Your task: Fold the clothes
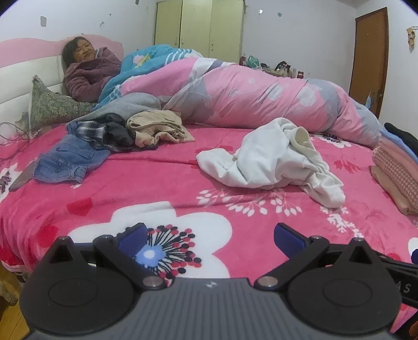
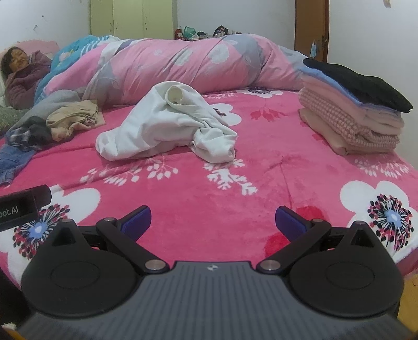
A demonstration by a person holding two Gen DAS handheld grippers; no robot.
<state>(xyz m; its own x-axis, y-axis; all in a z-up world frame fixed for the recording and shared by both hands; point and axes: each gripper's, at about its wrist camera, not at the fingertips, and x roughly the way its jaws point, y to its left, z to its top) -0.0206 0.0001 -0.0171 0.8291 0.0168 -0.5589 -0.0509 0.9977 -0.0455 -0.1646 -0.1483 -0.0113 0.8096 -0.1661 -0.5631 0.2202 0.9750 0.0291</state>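
Right wrist view | right tool [image 2: 213, 222] wide, empty | left tool [image 1: 209, 239] wide | crumpled white cotton garment [image 2: 167, 123] mid-bed, bare pink floral fleece blanket [image 2: 261, 177] around it | folded clothes stack [image 2: 350, 117] near right edge

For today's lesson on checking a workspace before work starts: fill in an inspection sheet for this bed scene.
Surface: pink floral blanket, bare in front.
Job's things: crumpled white garment mid-bed; unfolded pile far left; folded stack right.
Clutter: rolled pink duvet; phone-like slab by the jeans.
Grippers: left gripper and right gripper open, empty.
Cables: thin cord at the left edge.
Surroundings: person lying at the headboard; wardrobe; door.
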